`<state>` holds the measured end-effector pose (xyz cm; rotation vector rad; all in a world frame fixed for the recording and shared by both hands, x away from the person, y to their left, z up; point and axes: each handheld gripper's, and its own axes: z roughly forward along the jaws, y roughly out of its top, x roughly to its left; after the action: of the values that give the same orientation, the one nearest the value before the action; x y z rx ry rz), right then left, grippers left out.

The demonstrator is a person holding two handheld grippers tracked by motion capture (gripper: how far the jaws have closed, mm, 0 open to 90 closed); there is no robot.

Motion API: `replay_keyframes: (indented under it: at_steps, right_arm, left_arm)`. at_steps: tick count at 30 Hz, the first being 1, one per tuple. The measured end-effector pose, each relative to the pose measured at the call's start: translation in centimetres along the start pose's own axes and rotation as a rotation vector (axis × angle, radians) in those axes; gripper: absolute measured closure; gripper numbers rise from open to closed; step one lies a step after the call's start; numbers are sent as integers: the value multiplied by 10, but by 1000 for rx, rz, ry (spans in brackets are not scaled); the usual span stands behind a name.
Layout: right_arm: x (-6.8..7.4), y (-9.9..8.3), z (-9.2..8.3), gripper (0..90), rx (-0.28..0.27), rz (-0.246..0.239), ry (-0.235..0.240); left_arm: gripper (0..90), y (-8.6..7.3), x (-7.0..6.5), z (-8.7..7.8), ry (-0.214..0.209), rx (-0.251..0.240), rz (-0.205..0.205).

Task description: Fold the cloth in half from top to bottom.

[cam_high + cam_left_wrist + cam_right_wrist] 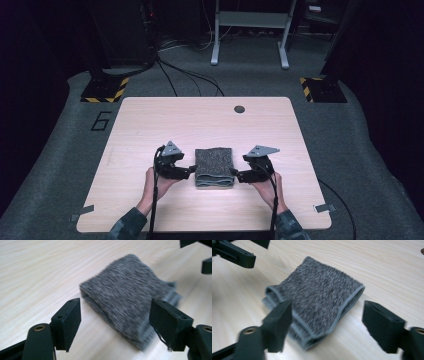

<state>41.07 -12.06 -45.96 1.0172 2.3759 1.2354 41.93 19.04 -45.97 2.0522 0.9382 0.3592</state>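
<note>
High view: lying folded at the near middle of the wooden table [150,115], the grey towel [214,166]; flanking it, left gripper [191,169] and right gripper [236,174], tips just beside its edges.

Left gripper view: standing wide apart, jaws gripping nothing, folded towel [127,302] lying just beyond them.

Right gripper view: likewise gaping wide, pressing on nothing, towel [319,297] resting flat on the table just ahead.
</note>
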Motion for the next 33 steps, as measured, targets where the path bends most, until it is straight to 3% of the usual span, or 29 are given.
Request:
replay_keyframes:
  at_steps: [2, 5, 9, 10, 18, 21, 26, 29, 33]
  right_arm:
    - [1, 7, 14, 170, 3, -13, -26]
    - [3, 6, 41, 150, 89, -25, -55]
    - [7, -10, 53, 142, 149, -48, -74]
    - [8, -14, 53, 141, 154, -41, -78]
    - [13, -29, 55, 131, 189, -83, -113]
    - [10, -25, 49, 131, 179, -74, -92]
    - [-2, 1, 37, 136, 92, -54, -67]
    - [-7, 19, 44, 141, 49, -52, -54]
    - [-12, 32, 64, 142, 64, -40, -90]
  left_arm:
    - [236, 3, -1, 13, 26, 35, 11]
    - [221, -3, -6, 31, 44, 93, 34]
    - [213, -23, -17, 43, 64, 154, 73]
    - [211, -27, -18, 45, 74, 173, 101]
    - [205, -33, -20, 44, 72, 166, 113]
    - [181, -28, -12, 37, 55, 144, 79]
    - [177, -2, 6, 31, 105, 81, 44]
    - [177, 16, 12, 38, 120, 61, 20]
    - [181, 27, 18, 58, 181, 94, 24]
